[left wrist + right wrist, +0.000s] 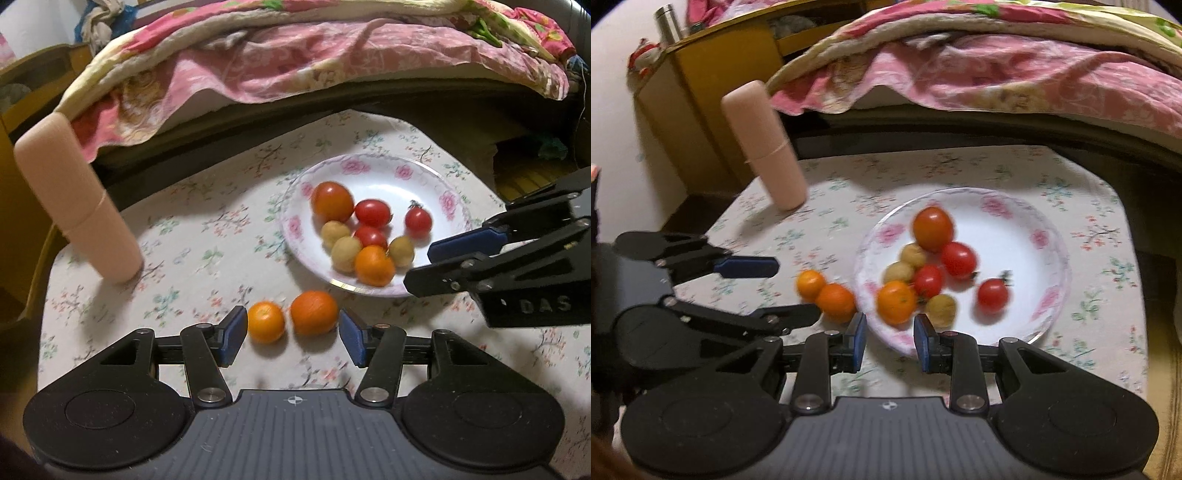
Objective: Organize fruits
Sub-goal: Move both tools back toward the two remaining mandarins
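I see a round white plate (pixel 373 166) with pink flowers painted on its rim. It sits on a table (pixel 207 206) with a flowery cloth. In the plate there is a pile of small fruits: one big orange-red tomato (pixel 332 201), three little shiny red tomatoes (pixel 373 212), three dull yellow-brown round fruits (pixel 345 254), and one small orange (pixel 375 266). They all look smooth and round, and a bit blurry.

Two more oranges lie on the cloth just beside the plate, at its near edge. The smaller orange (pixel 266 322) is bright and glossy. The bigger orange (pixel 314 312) is darker, and the two are touching or almost touching.

A tall pink tube-shaped bottle (pixel 79 199) stands well apart from the plate, near the table's far left corner. A soft pink flowery blanket (pixel 295 62) hangs behind the table.

My left gripper (pixel 293 336) is black with blue pads. Its fingers are spread wide, one on each side of the two oranges, and hold nothing. I cannot tell if the pads touch the fruit.

My right gripper (pixel 889 338) is spread a middle amount over the near rim of the plate. It holds nothing.
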### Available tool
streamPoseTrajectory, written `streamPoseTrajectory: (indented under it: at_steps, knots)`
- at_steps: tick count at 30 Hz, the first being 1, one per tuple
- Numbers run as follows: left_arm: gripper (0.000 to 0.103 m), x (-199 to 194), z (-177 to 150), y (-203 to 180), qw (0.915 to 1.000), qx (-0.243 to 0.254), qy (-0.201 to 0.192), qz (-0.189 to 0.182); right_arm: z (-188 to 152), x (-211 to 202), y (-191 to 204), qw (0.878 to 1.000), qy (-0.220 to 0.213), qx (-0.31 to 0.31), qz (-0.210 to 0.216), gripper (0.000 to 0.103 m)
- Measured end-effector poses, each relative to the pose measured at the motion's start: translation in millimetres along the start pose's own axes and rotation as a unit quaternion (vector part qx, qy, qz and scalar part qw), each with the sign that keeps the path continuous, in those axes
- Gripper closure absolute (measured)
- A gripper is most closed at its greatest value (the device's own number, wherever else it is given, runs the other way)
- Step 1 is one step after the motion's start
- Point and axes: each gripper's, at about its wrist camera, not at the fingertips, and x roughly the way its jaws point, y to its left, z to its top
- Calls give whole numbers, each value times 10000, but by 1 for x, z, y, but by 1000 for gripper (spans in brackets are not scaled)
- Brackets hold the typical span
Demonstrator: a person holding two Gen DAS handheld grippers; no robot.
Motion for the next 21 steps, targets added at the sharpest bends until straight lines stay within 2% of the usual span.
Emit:
streamPoseTrajectory:
  at_steps: [4,10,15,21]
  knots:
    - [39,0,-9,7,9999,50,92,40,-7,5,15,9997,106,-152,160,72]
    - [38,-4,-24,18,9998,15,201,84,-14,23,27,9991,271,-288,175,72]
    - [37,-10,-31,25,9997,-42,206,86,-12,39,32,9993,152,-269,203,68]
    - [36,-14,-37,34,9997,-129,211,82,-14,56,35,9995,86,-221,211,68]
